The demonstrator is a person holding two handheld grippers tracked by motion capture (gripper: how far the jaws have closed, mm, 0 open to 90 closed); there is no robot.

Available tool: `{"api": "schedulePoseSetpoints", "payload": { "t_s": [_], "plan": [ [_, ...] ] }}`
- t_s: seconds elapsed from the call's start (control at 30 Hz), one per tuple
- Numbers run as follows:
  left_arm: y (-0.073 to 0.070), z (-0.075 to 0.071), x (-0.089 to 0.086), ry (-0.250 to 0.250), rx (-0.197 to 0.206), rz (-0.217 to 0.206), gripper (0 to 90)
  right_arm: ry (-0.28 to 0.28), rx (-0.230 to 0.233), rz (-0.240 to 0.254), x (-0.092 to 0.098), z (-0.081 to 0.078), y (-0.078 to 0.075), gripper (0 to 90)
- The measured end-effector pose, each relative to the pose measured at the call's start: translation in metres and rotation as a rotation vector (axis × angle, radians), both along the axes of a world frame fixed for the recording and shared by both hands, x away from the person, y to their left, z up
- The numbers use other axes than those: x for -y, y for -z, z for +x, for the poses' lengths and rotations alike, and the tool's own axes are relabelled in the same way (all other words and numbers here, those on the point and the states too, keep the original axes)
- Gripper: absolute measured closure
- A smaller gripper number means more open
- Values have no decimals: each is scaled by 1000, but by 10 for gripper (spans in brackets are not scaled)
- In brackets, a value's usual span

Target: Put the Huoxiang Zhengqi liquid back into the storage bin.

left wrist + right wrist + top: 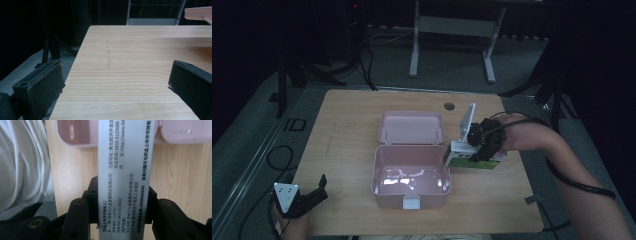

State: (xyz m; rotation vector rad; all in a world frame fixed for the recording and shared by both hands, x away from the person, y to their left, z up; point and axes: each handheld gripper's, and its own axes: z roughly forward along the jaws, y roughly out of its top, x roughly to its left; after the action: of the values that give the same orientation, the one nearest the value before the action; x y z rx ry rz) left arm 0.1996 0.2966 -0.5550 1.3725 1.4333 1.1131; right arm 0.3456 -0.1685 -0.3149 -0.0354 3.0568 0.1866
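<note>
A white and green carton [472,156] hangs just above the table, right of an open pink box [388,199] whose lid [412,127] lies back flat. My right gripper [479,146] is shut on the carton, a person's forearm behind it. In the right gripper view the black jaws clamp both sides of the carton's printed grey face [125,162], with my right gripper [122,188] above bare wood and the pink box [75,135] beyond. My left gripper [322,187] rests near the table's front left corner, open. In its own view my left gripper [116,82] has nothing between its wide-apart jaws.
The pink box has a white latch [411,202] on its front wall and nothing visible inside. A round cable hole [449,106] sits near the table's far edge. White cloth [22,162] of the person's clothing hangs at the left of the right gripper view.
</note>
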Motion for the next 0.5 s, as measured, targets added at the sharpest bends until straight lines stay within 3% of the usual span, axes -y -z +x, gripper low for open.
{"api": "schedulePoseSetpoints", "payload": {
  "t_s": [0.37, 0.5],
  "plan": [
    [0, 0, -1, 2, 2, -2, 2, -27, -15, -3, -43, 2, -1, 621],
    [0, 0, -1, 4, 0, -2, 2, -64, -13, 3, -61, -3, 1, 621]
  ]
}}
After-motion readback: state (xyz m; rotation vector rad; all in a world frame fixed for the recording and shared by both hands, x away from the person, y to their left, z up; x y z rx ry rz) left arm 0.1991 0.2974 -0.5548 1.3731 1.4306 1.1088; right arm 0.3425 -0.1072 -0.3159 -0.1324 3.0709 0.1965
